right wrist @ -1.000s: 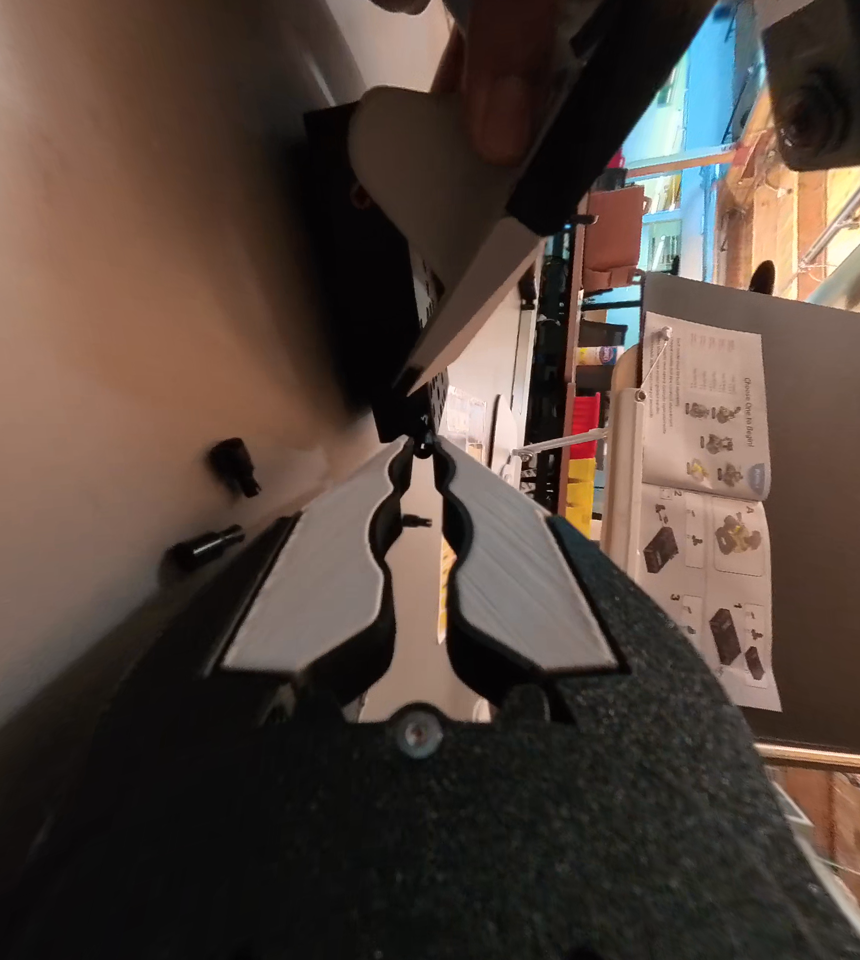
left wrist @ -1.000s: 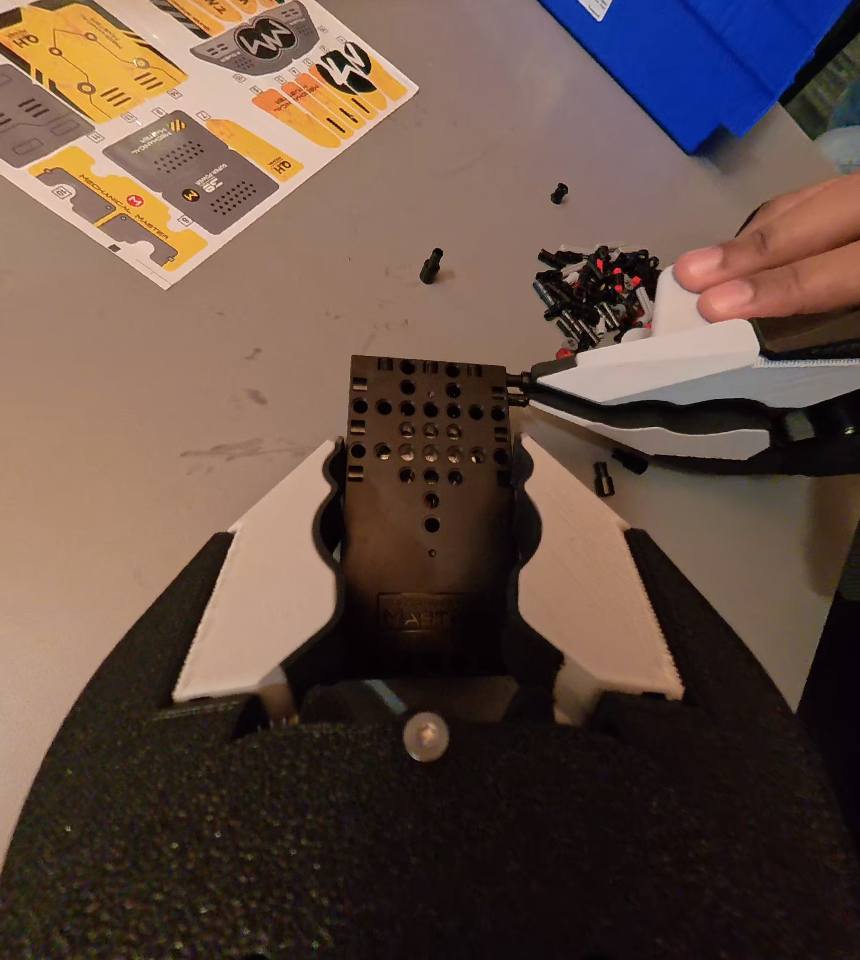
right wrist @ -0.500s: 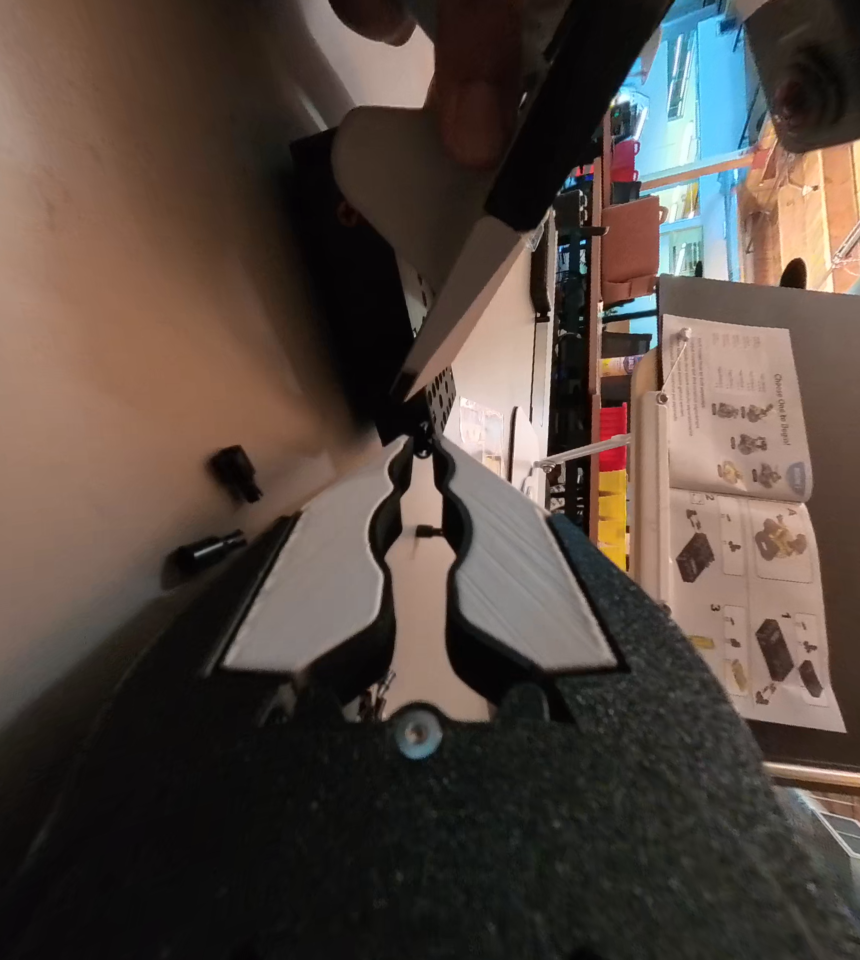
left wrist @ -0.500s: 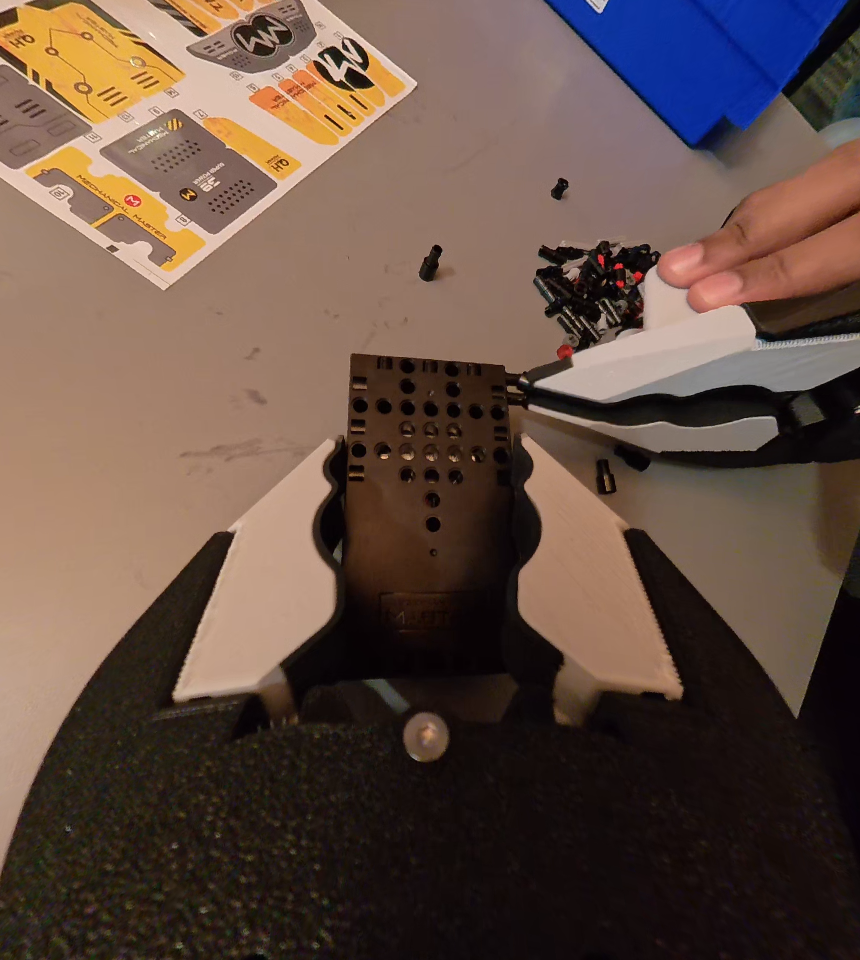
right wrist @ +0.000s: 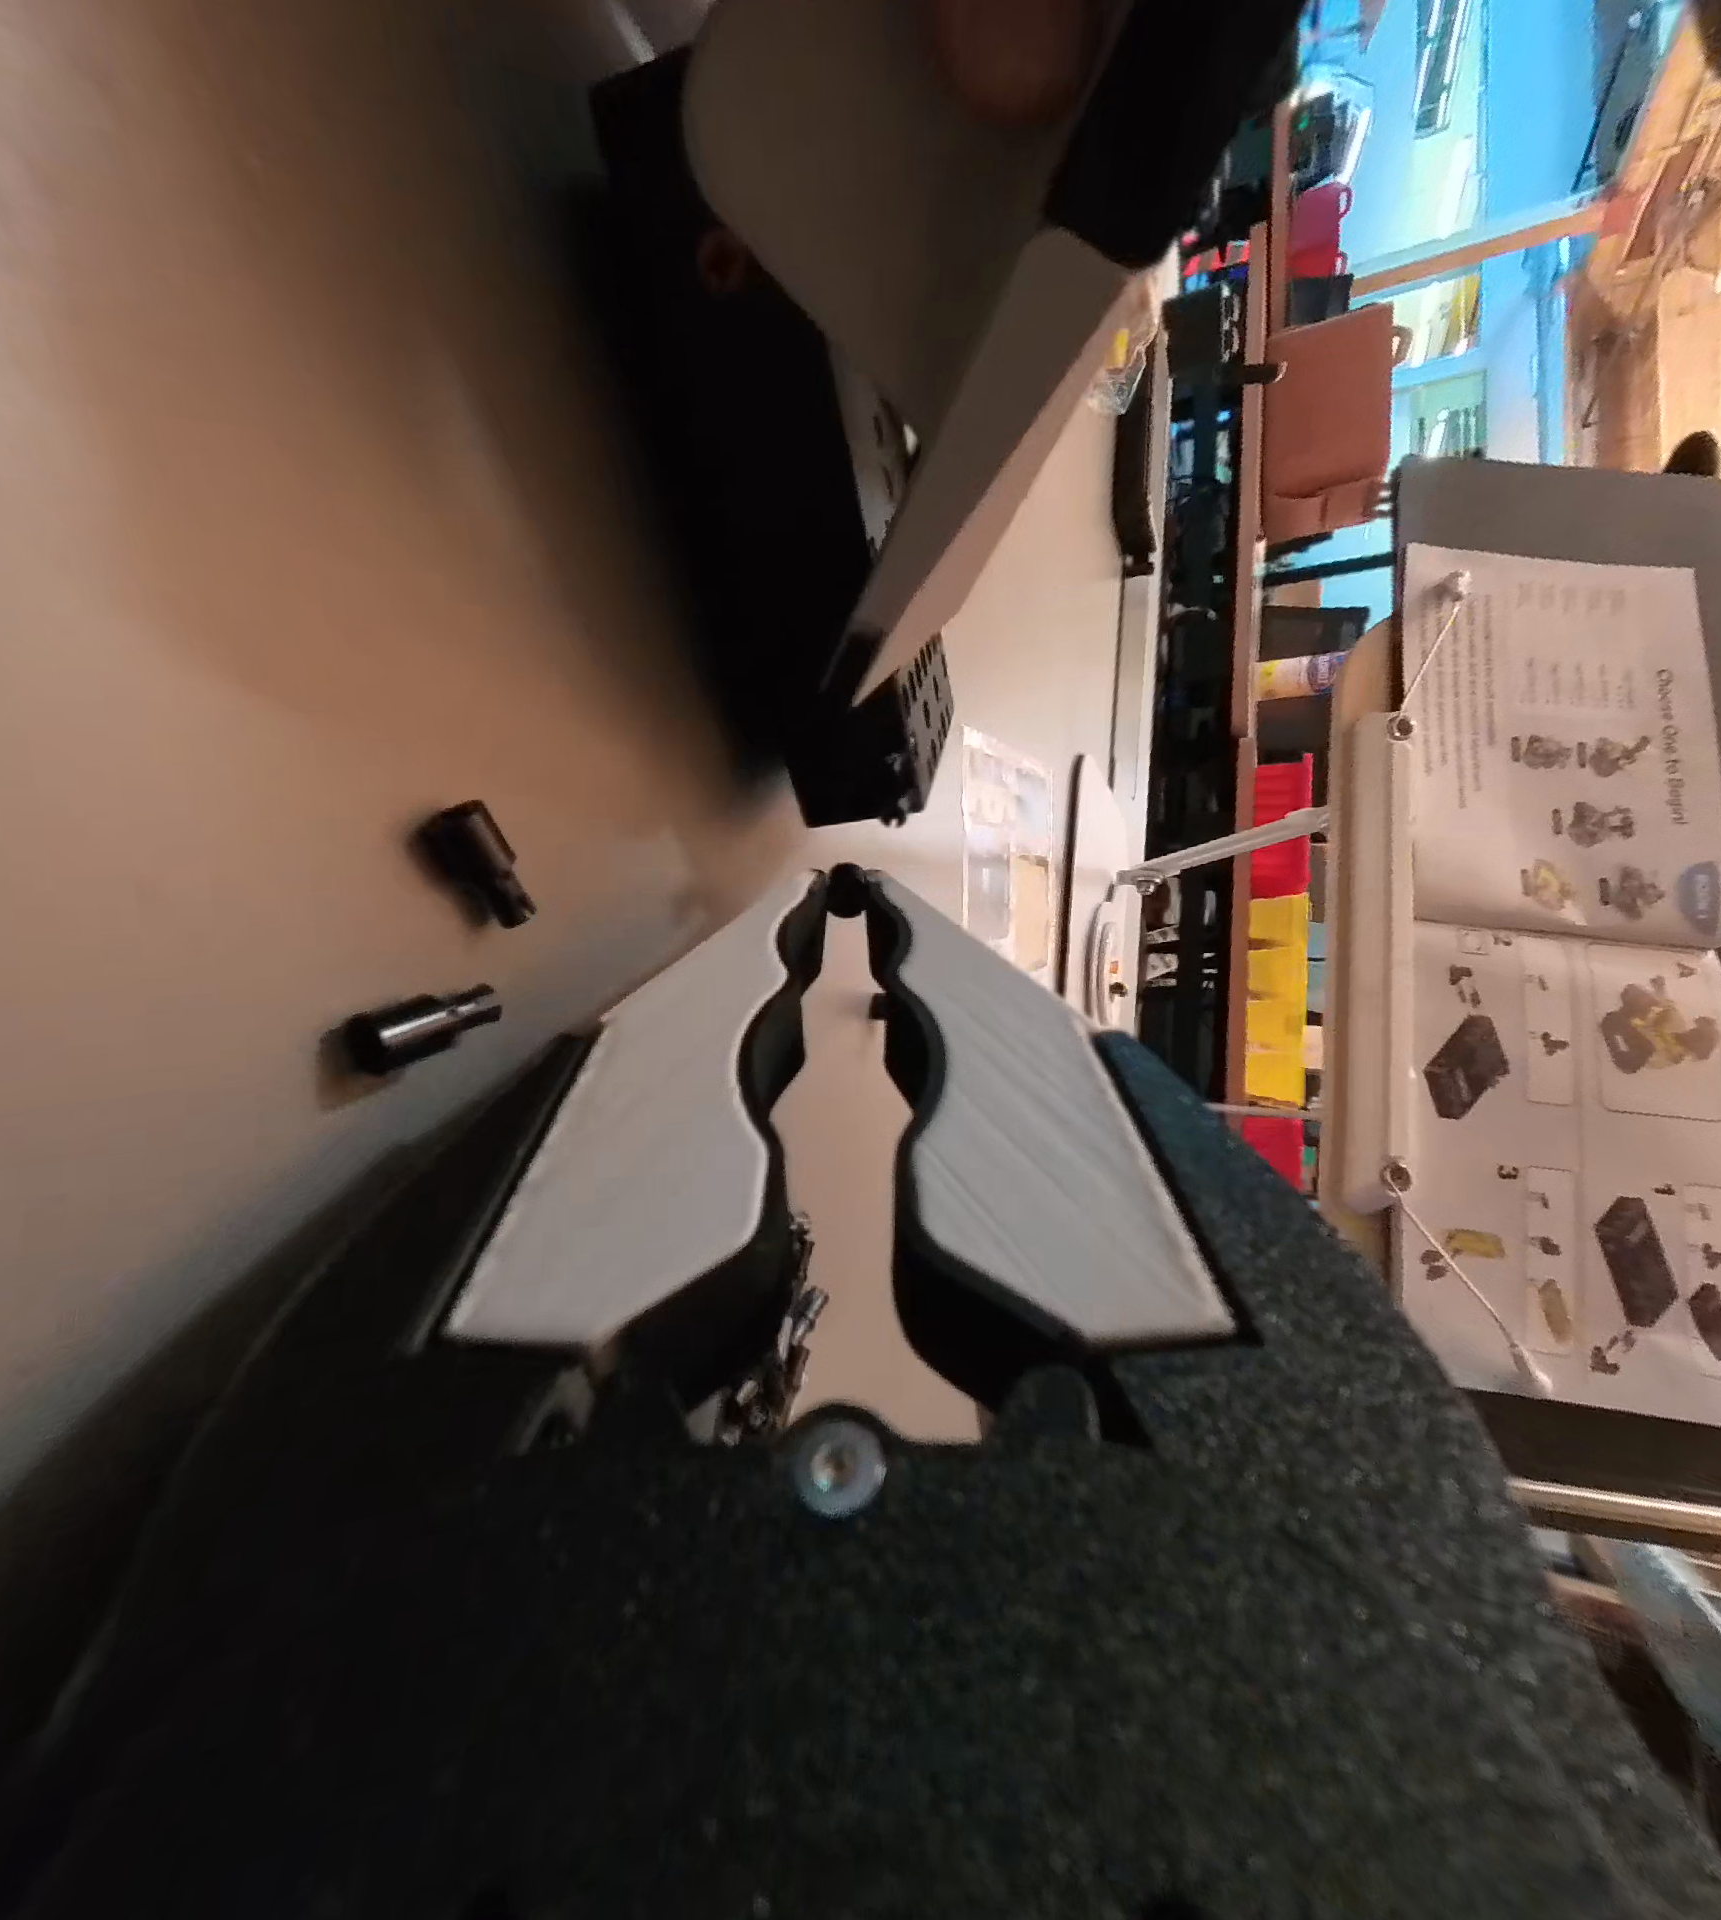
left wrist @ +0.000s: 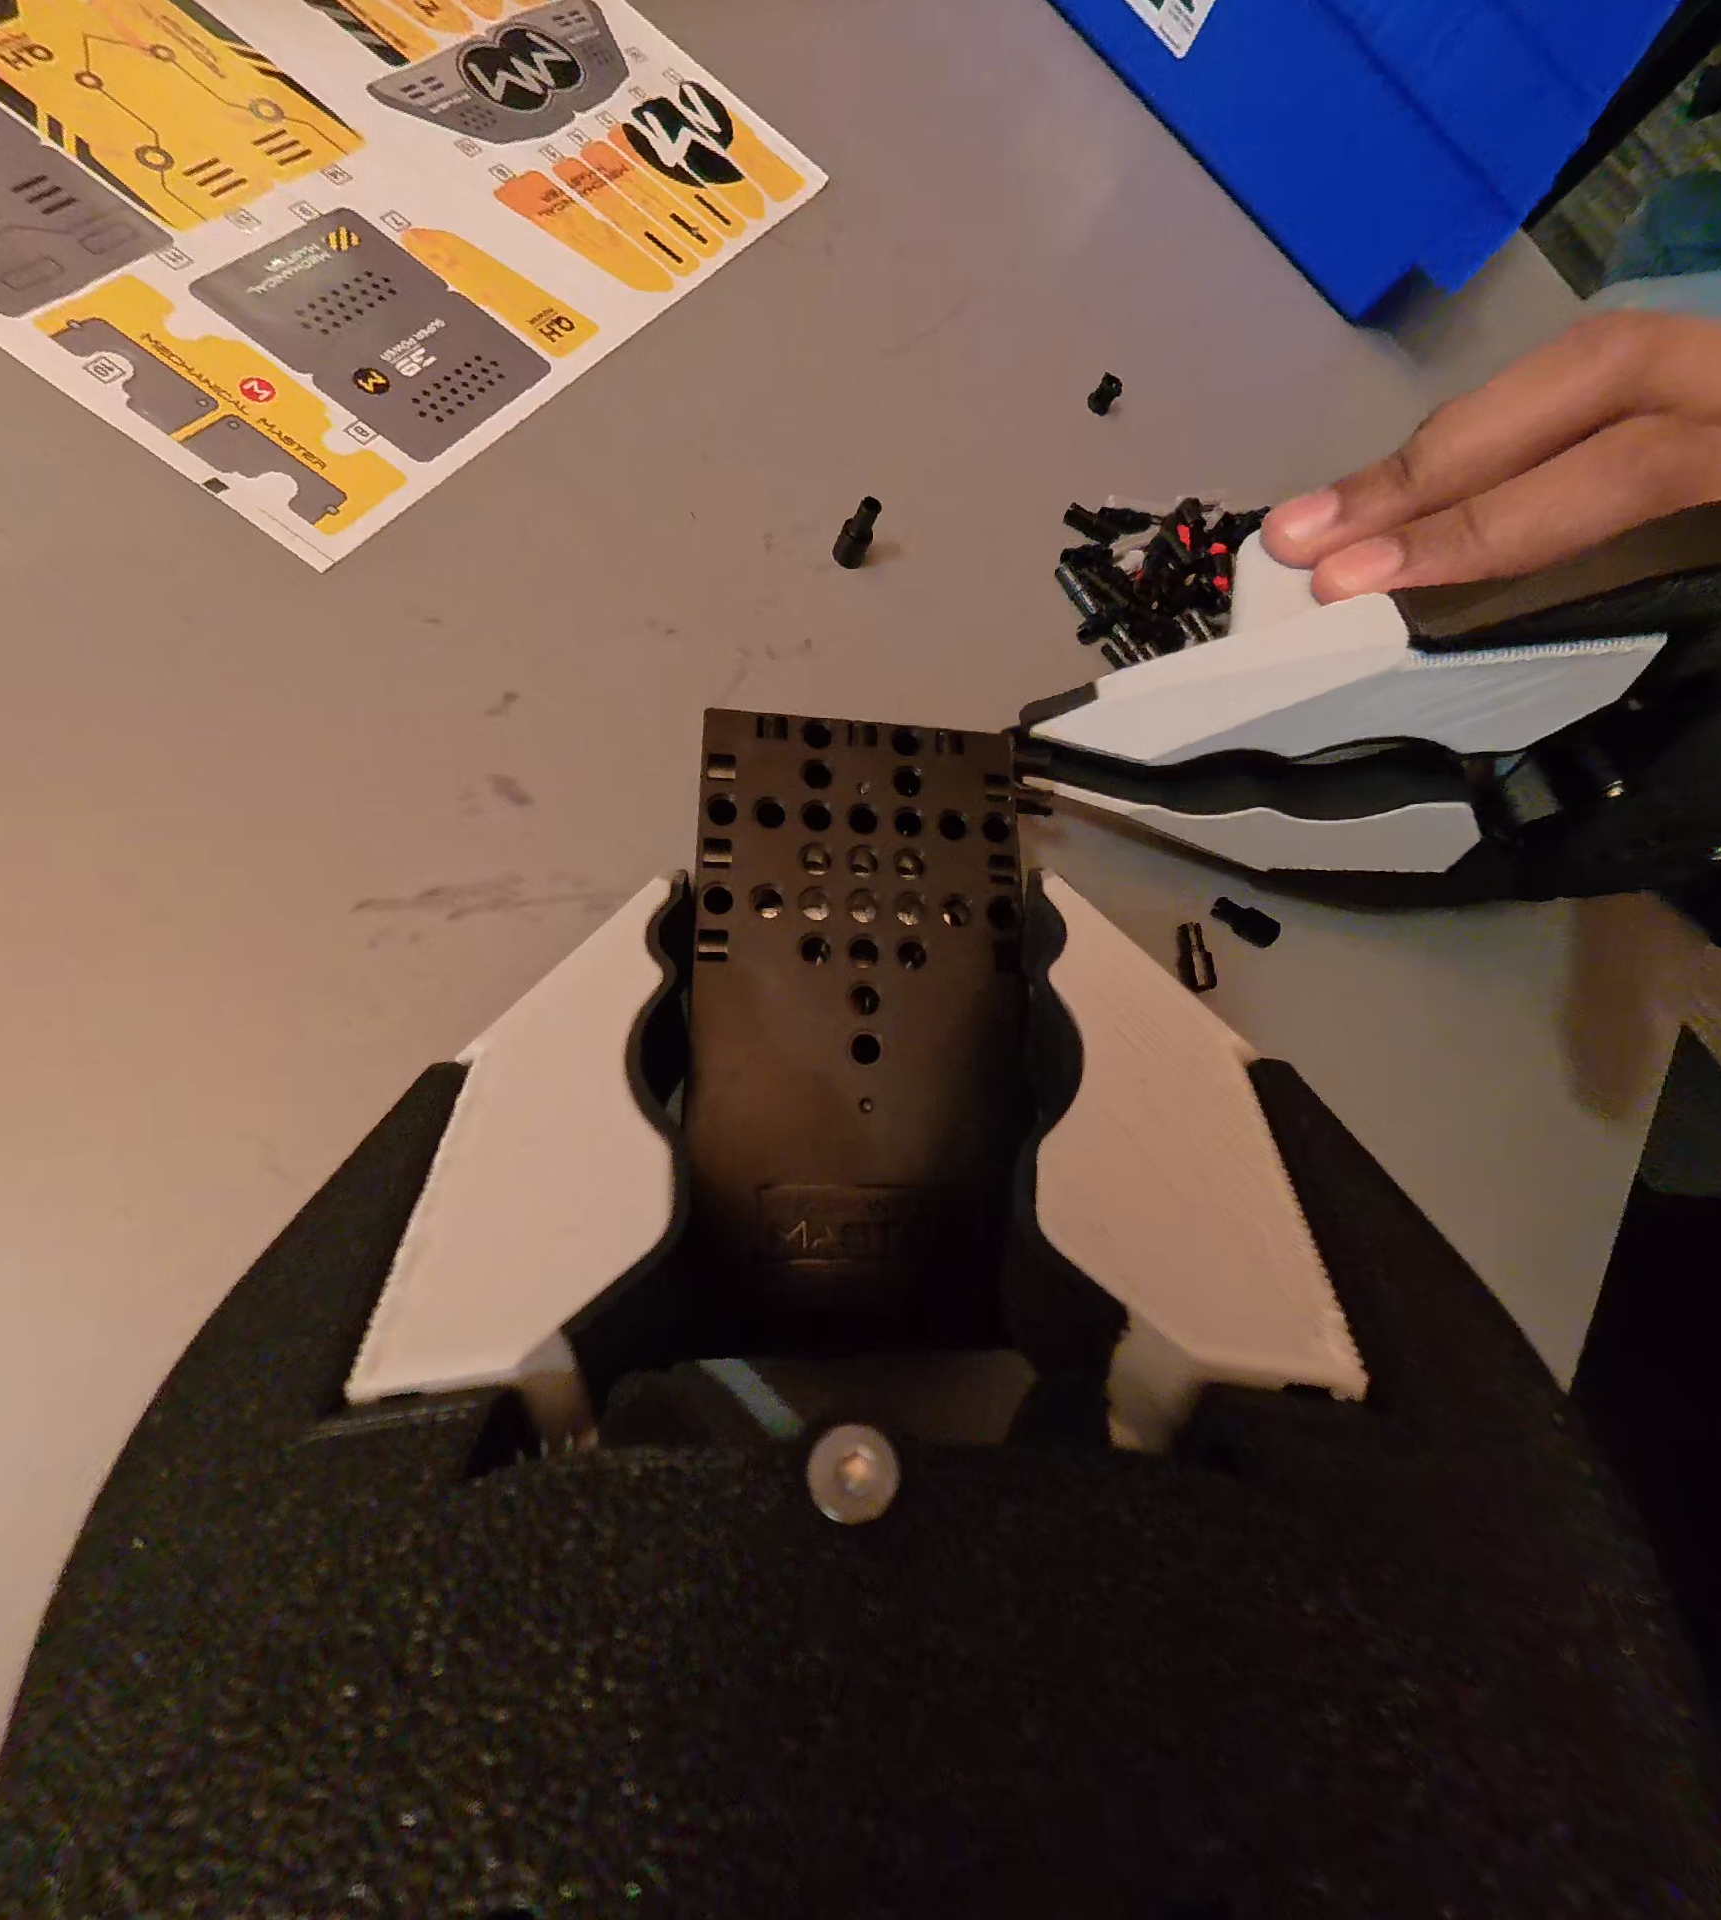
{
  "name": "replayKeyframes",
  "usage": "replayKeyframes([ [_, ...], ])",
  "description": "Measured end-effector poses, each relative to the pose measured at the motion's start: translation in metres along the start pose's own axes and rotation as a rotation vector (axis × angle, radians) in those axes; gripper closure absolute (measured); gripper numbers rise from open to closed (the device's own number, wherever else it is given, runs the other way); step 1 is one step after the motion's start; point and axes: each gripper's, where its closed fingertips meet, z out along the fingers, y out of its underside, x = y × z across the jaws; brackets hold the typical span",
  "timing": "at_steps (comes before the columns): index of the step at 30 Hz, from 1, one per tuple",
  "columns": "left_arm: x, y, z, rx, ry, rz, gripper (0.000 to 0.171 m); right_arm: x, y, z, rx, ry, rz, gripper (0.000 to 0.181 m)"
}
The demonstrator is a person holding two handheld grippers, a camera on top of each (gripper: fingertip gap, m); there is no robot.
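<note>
My left gripper (left wrist: 856,888) is shut on a black perforated block (left wrist: 861,997) and holds it over the grey table (left wrist: 420,831). My right gripper (left wrist: 1027,764) reaches in from the right, with its tips at the block's upper right edge. In the right wrist view my right gripper (right wrist: 845,894) is shut on a small black pin (right wrist: 848,902), just short of the block's side (right wrist: 897,748). A white finger (right wrist: 939,312) of the left gripper shows above it. A hand (left wrist: 1521,468) rests on the right gripper.
A pile of black and red pins (left wrist: 1147,582) lies behind the right gripper. Loose pins (left wrist: 856,530) (left wrist: 1194,954) (right wrist: 414,1029) lie about. A sticker sheet (left wrist: 264,239) is far left, a blue bin (left wrist: 1355,125) far right. An instruction booklet (right wrist: 1583,987) stands on a holder. My hands' fingertips stand some 5 cm from each other.
The right gripper has tilted and drawn back slightly, so a small gap shows between its pin and the block. The left gripper and block have held still.
</note>
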Motion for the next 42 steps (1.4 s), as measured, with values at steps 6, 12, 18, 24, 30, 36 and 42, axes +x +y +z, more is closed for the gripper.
replayKeyframes([
  [6, 0.000, 0.000, 0.000, 0.000, -0.001, 0.000, 0.109, 0.003, -0.008, -0.003, 0.047, -0.008, 0.083, 0.174],
  [12, 0.000, 0.001, 0.001, -0.005, -0.019, 0.019, 0.109, 0.007, -0.010, -0.005, 0.056, 0.007, 0.091, 0.174],
  [18, 0.000, 0.001, 0.001, -0.005, -0.024, 0.021, 0.109, 0.006, -0.011, -0.004, 0.044, 0.009, 0.073, 0.174],
  [24, -0.001, 0.001, 0.001, -0.011, -0.043, 0.041, 0.109, 0.006, -0.014, -0.004, 0.043, 0.010, 0.078, 0.174],
  [30, -0.001, 0.001, 0.001, -0.009, -0.039, 0.036, 0.109, 0.006, -0.014, -0.004, 0.039, 0.023, 0.056, 0.174],
  [36, -0.001, 0.002, 0.002, -0.014, -0.054, 0.050, 0.109, 0.005, -0.015, -0.003, 0.047, 0.019, 0.056, 0.174],
  [42, -0.001, 0.001, 0.001, -0.011, -0.041, 0.037, 0.109, 0.006, -0.015, -0.004, 0.056, 0.027, 0.052, 0.174],
])
